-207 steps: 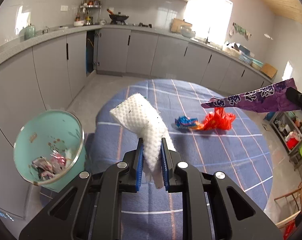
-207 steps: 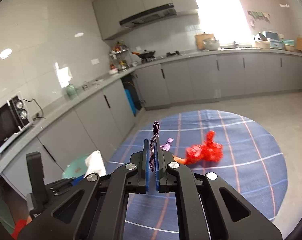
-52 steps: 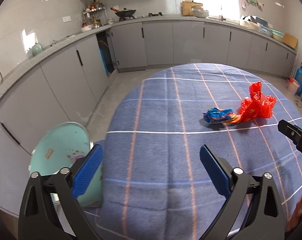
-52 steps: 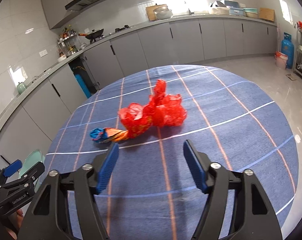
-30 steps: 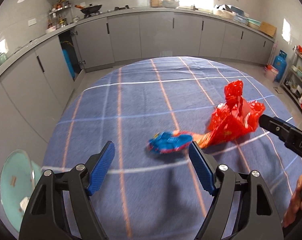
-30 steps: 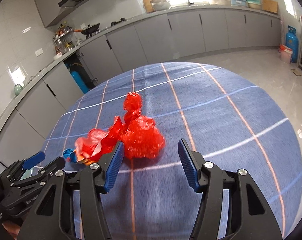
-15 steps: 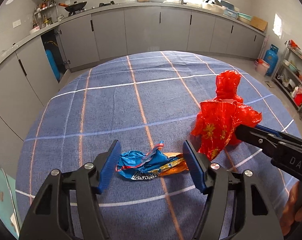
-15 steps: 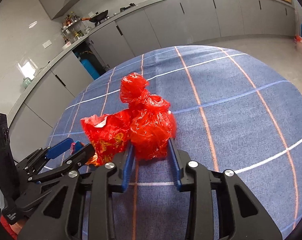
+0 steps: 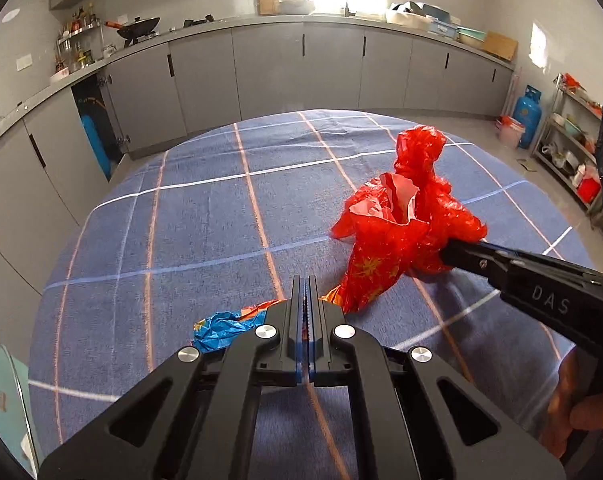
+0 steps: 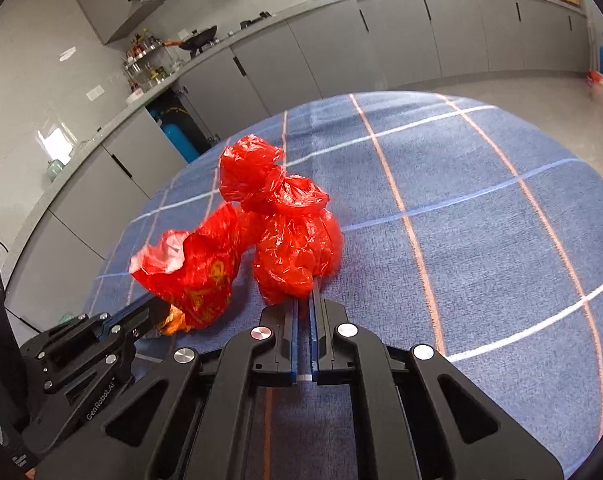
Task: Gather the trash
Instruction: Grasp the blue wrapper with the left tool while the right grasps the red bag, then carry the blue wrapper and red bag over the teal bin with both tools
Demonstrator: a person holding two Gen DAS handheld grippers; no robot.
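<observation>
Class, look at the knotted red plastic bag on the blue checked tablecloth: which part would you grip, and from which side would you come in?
Grip the knotted red plastic bag at its near lower edge, coming low from the side facing the right gripper. There the thin film gathers into a fold that narrow fingers can pinch, whereas the bulging body would probably slip. The right gripper is shut on exactly that edge, and the top knot stands free above.

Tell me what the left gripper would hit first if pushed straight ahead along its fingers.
The left gripper, shut on the blue and orange wrapper, points down at the blue checked tablecloth; it would likely meet that cloth first, just left of the red bag.
</observation>
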